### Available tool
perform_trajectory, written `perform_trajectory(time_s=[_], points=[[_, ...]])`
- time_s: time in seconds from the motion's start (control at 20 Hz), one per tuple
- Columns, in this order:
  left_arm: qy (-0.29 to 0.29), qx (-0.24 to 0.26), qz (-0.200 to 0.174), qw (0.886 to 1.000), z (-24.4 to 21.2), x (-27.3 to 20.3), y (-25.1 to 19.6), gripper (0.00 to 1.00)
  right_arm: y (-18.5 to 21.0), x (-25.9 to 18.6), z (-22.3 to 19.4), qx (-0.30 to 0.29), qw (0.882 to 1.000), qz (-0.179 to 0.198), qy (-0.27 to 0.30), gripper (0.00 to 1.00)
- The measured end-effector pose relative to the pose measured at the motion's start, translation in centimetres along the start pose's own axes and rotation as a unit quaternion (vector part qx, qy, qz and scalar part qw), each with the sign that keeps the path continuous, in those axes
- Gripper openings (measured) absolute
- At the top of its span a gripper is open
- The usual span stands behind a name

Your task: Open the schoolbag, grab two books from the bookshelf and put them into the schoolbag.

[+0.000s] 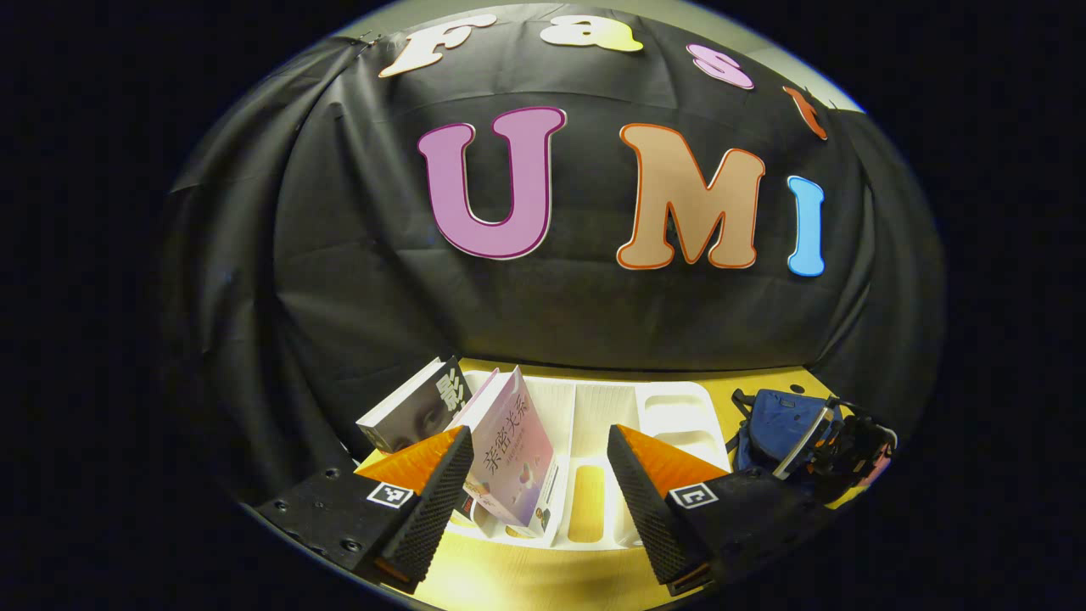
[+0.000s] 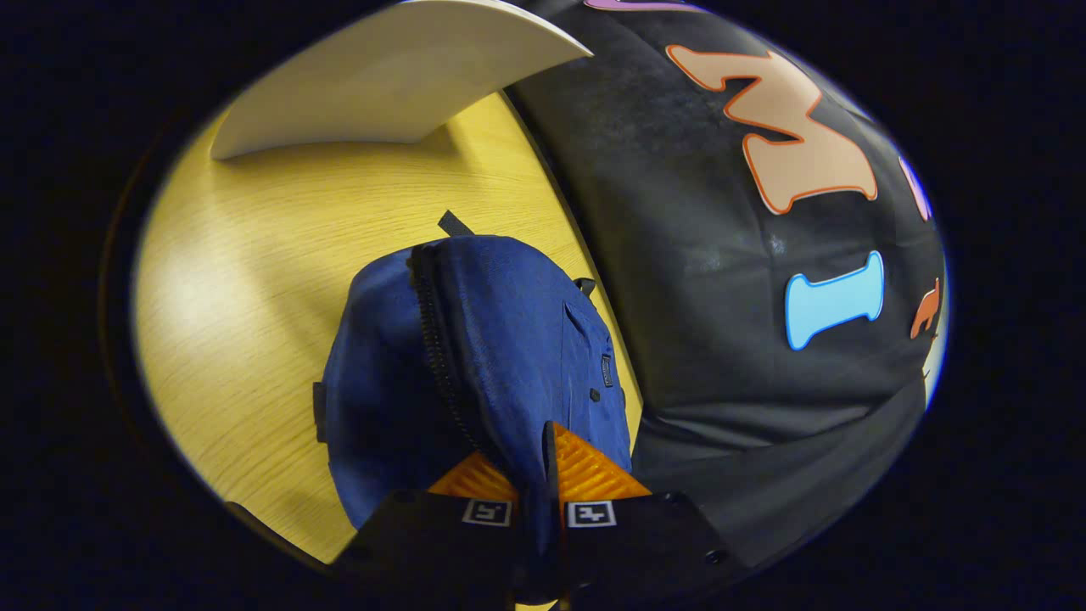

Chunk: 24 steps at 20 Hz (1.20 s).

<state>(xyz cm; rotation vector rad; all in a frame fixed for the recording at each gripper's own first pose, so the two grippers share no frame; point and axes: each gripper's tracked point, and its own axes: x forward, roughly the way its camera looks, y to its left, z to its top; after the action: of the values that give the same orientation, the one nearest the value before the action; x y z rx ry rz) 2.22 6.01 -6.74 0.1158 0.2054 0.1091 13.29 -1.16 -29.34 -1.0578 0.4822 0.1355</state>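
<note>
Two books lean in a white bookshelf rack [image 1: 670, 412] on the yellow table: a pink book [image 1: 513, 454] in front and a white-and-grey book [image 1: 411, 407] behind it to the left. My left gripper [image 1: 539, 434] is open and points at the rack, its left finger just in front of the pink book's lower edge. The blue schoolbag [image 2: 501, 339] lies by the booth wall, its black zipper [image 2: 437, 339] running along the top. My right gripper [image 2: 526, 454] is shut on a fold of the bag's fabric beside the zipper. The bag [image 1: 776, 424] and the right gripper [image 1: 848, 450] also appear far right in the left gripper view.
The rack's white side [image 2: 382, 76] stands at the far end of the table [image 2: 254, 280] in the right gripper view. Black cloth wall closes off the back and the right side, close behind the bag.
</note>
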Motion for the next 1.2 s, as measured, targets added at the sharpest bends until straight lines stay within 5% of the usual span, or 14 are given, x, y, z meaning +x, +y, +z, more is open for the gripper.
perform_trajectory(time_s=[0.25, 0.5, 0.75, 0.9, 1.2], points=[[0.000, 0.011, -0.004, 1.000, 1.7, -0.3, 0.8, 0.92, -4.4, -0.6, 1.0, 0.013, 1.000, -0.007, -0.011, 0.08], [0.024, 0.059, -0.016, 0.998, 4.5, 1.1, 2.9, 0.92, -7.2, -0.7, 1.1, 0.091, 0.996, 0.015, -0.007, 0.08], [0.117, 0.088, -0.040, 0.988, 3.9, 4.8, 4.9, 0.92, -10.0, -0.6, 1.3, 0.110, 0.994, 0.013, -0.008, 0.08], [0.198, 0.080, -0.064, 0.975, 1.3, 6.7, 5.1, 0.91, -11.0, -0.5, 1.2, 0.118, 0.993, 0.015, -0.004, 0.08], [0.346, 0.109, -0.089, 0.928, -3.9, 10.3, 6.1, 0.90, -11.5, -0.7, 1.4, 0.119, 0.993, 0.015, 0.001, 0.08]])
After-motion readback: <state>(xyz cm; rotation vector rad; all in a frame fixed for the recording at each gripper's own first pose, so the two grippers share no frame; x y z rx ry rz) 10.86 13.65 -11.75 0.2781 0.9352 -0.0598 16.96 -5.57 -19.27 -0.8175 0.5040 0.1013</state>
